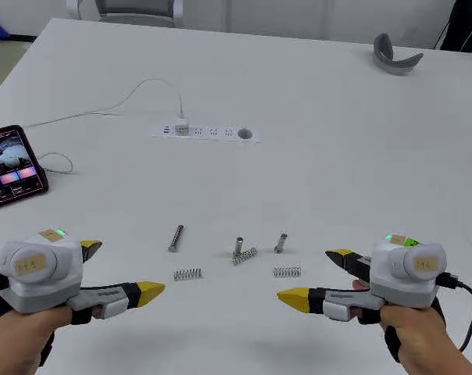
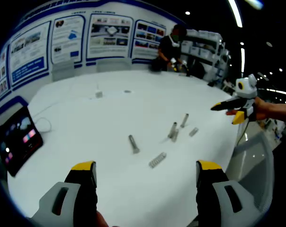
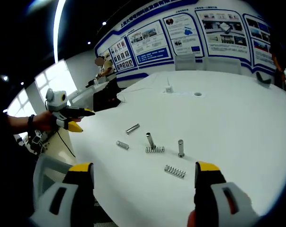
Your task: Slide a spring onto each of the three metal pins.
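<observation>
Both claws wide open, nothing held. Right gripper [image 1: 308,273] sits lower right in head view; nearest spring [image 1: 287,272] lies flat just left of its tips, long axis across the frame (its pin [image 1: 280,243] stands just above). Left gripper [image 1: 126,268], lower left, is closer to the left spring [image 1: 187,274], w/ left pin [image 1: 176,237] lying down.

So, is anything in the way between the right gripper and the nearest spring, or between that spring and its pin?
Nothing visible does. The open right gripper has bare table up to the spring, and the upright pin stands just beyond it, apart, with bare table between.
</observation>
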Demonstrator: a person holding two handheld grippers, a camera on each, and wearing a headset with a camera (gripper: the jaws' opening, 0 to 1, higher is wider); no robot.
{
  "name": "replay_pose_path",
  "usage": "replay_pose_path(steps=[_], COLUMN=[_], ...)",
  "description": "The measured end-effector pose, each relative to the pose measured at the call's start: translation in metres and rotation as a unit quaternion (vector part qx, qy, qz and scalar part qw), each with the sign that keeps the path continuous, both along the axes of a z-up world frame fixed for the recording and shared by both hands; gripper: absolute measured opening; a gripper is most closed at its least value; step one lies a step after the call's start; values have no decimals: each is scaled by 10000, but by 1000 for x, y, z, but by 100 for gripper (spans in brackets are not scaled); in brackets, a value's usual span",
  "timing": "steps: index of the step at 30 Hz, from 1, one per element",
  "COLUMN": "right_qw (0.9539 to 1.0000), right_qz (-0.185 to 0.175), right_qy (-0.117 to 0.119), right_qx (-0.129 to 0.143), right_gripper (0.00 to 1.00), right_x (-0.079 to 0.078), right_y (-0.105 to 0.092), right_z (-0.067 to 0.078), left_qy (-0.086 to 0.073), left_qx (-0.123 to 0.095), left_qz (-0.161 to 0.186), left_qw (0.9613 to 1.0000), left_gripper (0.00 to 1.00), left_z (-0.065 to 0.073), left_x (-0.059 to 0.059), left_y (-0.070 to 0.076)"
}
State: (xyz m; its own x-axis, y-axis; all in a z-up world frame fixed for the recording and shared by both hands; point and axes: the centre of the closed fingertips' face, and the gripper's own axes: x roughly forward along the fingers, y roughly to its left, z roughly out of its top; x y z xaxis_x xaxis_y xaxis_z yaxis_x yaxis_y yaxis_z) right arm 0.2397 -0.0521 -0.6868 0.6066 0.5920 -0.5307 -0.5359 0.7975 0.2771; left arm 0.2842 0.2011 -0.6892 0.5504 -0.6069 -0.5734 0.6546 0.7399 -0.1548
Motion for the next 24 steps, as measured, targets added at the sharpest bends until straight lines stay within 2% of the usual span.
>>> replay_pose_path(steps=[2,9,24], right_qw=[9999,9999,9999], right_qz=[-14,-63,-64], right_qy=[-84,23,95], right_qx=[-73,-91,-113], right_gripper=[92,96,94], right_x=[1,-2,-9], right_y=[-2,-4,-7], right_z=[0,-4,-9], left_qy=[3,29,136], left_qx=[-12,-24,-5], left_qz=[8,15,-56], left_qw=[10000,10000,9999], left_gripper=[88,87,84], left_z=[0,-1,-11], left_x=[1,8,22], left_y=[-1,-4,-11])
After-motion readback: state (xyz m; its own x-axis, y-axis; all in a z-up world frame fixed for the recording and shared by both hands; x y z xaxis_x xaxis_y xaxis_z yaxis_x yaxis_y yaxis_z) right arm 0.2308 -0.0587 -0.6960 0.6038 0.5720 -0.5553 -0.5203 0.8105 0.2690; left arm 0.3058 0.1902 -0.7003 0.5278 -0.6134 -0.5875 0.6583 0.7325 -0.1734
